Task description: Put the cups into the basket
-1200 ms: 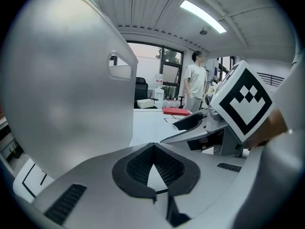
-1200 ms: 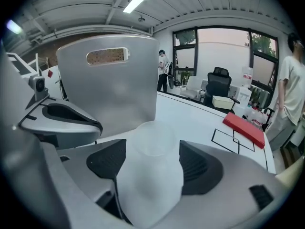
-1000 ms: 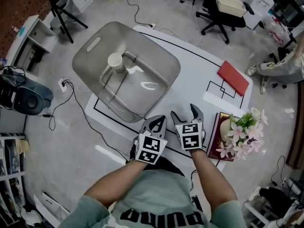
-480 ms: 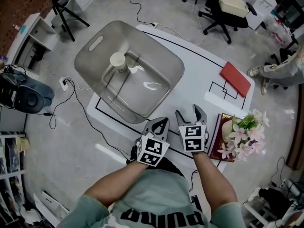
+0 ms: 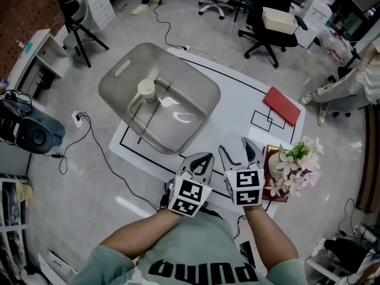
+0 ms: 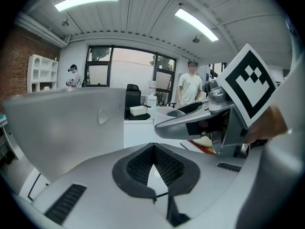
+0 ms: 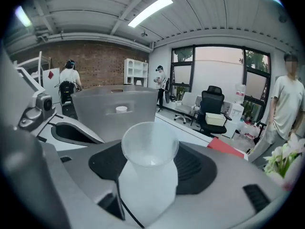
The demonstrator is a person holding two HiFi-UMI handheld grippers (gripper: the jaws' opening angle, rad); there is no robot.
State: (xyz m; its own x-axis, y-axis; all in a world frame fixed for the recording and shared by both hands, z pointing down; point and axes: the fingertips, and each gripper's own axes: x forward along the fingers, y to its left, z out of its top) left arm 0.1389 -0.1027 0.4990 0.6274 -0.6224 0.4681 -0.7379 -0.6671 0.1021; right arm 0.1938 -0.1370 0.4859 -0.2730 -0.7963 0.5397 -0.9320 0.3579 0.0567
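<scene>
A translucent grey basket (image 5: pixel 122 70) stands on the far left part of the white table (image 5: pixel 237 100), with a paper cup (image 5: pixel 146 89) upright inside it. My right gripper (image 5: pixel 235 148) is near the table's front edge, shut on a clear plastic cup (image 7: pixel 150 142) that bulges between its pads (image 7: pixel 198 168); its jaws have just been closing a little. Beyond it stand the basket (image 7: pixel 95 111) and its paper cup (image 7: pixel 121 109). Just to its left my left gripper (image 5: pixel 202 157) is shut and holds nothing. The left gripper view shows that gripper's (image 6: pixel 153 147) tips together beside the basket wall (image 6: pixel 62 123).
A vase of pink flowers (image 5: pixel 291 165) stands on a dark red book (image 5: pixel 267 180) right of my right gripper. A red book (image 5: pixel 282 105) lies at the table's far right. Office chairs (image 5: pixel 267 22), cables and people (image 6: pixel 190 85) surround the table.
Both grippers have lifted and come nearer to me, so they sit lower and larger in the head view. The right gripper's cup has stayed in its grip.
</scene>
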